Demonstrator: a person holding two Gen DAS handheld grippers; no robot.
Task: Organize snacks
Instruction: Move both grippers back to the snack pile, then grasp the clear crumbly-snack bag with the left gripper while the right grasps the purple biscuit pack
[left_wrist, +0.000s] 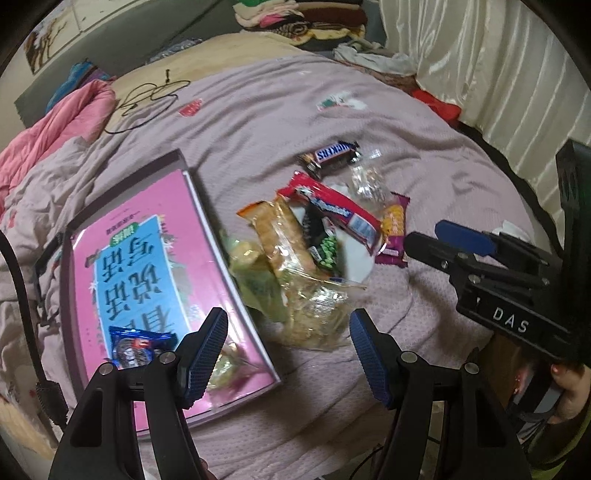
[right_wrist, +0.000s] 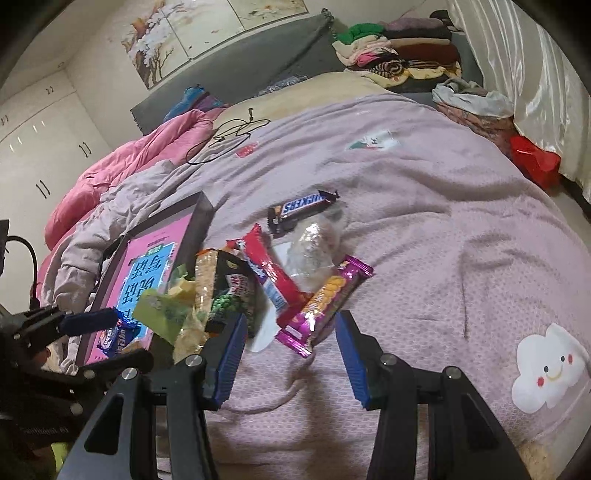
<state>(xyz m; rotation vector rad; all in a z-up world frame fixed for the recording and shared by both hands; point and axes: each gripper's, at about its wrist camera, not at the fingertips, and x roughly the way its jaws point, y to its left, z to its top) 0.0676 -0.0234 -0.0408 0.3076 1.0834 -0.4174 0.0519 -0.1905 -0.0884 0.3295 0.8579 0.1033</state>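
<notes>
A pile of snacks lies on the mauve bedspread: a Snickers bar, a red wrapped bar, a purple biscuit pack, a clear pack of crackers and a green packet. A pink box lies left of the pile with a blue Oreo pack on it. My left gripper is open and empty, just short of the crackers. My right gripper is open and empty by the purple pack.
A pink quilt lies bunched at the left. A black cable lies on the far bedding. Folded clothes are stacked at the back. A white curtain and a red bag are on the right.
</notes>
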